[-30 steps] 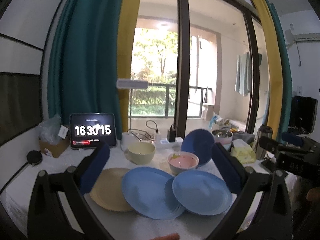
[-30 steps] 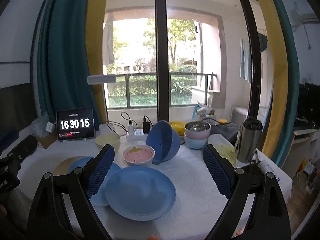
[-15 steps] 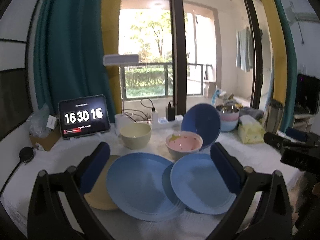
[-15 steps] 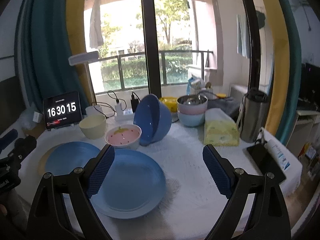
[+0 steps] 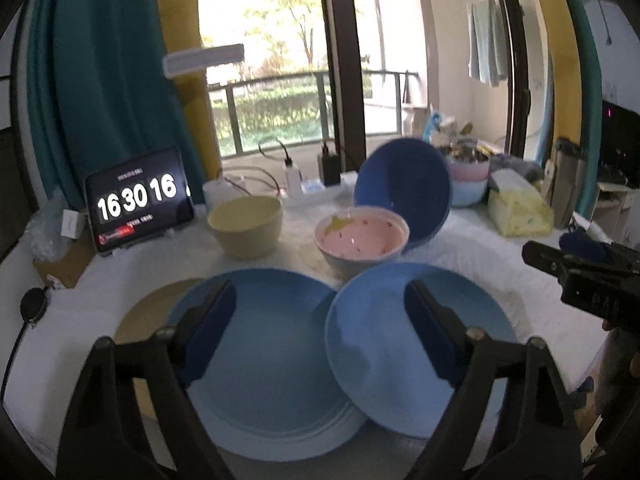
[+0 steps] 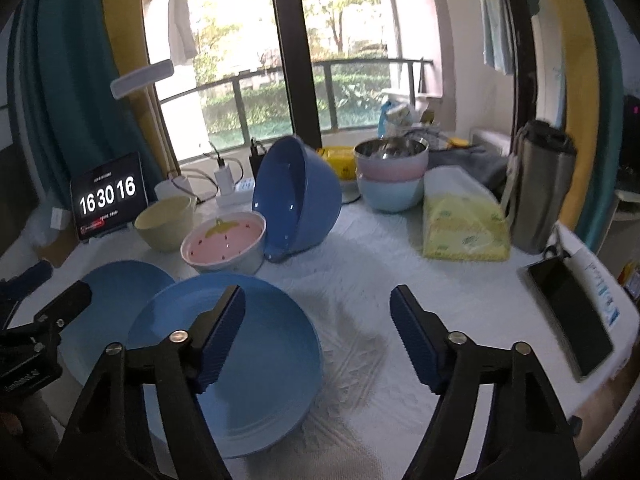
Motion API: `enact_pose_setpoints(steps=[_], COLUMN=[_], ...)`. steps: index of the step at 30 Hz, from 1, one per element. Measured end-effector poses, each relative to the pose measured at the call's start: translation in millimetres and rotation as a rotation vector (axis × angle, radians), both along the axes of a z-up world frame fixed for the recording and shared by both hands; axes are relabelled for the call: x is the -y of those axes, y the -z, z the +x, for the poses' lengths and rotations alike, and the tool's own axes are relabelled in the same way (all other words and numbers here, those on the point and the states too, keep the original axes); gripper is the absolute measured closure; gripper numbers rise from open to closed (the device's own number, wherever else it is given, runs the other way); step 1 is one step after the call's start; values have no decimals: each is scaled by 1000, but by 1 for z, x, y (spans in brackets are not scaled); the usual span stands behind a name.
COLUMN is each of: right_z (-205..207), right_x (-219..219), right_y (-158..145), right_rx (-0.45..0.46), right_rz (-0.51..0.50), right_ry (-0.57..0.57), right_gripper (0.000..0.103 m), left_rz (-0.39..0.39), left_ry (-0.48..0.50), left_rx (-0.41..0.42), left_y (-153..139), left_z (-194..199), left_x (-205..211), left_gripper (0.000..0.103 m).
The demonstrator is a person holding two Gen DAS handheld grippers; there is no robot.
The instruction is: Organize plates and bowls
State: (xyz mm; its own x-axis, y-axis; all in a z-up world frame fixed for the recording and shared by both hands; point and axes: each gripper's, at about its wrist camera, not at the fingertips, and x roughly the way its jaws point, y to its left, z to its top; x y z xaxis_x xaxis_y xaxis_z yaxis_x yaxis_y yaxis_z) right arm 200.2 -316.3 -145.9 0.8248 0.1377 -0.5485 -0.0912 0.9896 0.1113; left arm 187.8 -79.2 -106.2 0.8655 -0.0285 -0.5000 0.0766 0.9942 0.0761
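Two blue plates lie on the white table: a left one (image 5: pixel 272 360) (image 6: pixel 116 300) over a tan plate (image 5: pixel 148 312), and a right one (image 5: pixel 384 340) (image 6: pixel 264 364) overlapping it. Behind stand a cream bowl (image 5: pixel 245 225) (image 6: pixel 164 222), a pink strawberry bowl (image 5: pixel 362 242) (image 6: pixel 224 246) and a dark blue bowl (image 5: pixel 404 188) (image 6: pixel 298 196) tipped on its side against it. My left gripper (image 5: pixel 320 328) is open above the plates. My right gripper (image 6: pixel 318 336) is open and empty over the right plate's right edge.
A tablet clock (image 5: pixel 138 200) stands at the back left. Stacked pastel bowls with a steel one on top (image 6: pixel 390 176), a yellow tissue pack (image 6: pixel 464 224), a steel flask (image 6: pixel 540 188) and a phone (image 6: pixel 568 312) sit on the right. Chargers and cables (image 5: pixel 296 184) lie behind the bowls.
Both grippers have moved forward and tilted down toward the plates, which now look larger. Both stay open. No dish has moved.
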Motion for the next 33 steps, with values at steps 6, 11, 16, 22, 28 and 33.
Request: enact_pose_setpoints(steps=[6,11,16,22,28,33], right_z=[19,30,37,37,35,35], right_x=[7,10,8,5,4,-1], right_y=[25,40,53,60,68,74], right_rx=[-71,-111,-151,-181,-219,-238], right_rz=[25,40,67,77,84,64], right_ry=[-14,-31,-53,-51,-43,-45], right_gripper=[47,61,66,75,81,91], left_rz=[16,34,52,48,48,33], left_ry=[-40,-60,-49,-12,3,6], left_rx=[-92,-141,-181,-232,-275,-289], left_y=[24,38,47,54,63,67], left_z=[25,35,39,42,46,47], left_x=[4,6,10,12,13,10], left_gripper=[47,48,52,60,70,82])
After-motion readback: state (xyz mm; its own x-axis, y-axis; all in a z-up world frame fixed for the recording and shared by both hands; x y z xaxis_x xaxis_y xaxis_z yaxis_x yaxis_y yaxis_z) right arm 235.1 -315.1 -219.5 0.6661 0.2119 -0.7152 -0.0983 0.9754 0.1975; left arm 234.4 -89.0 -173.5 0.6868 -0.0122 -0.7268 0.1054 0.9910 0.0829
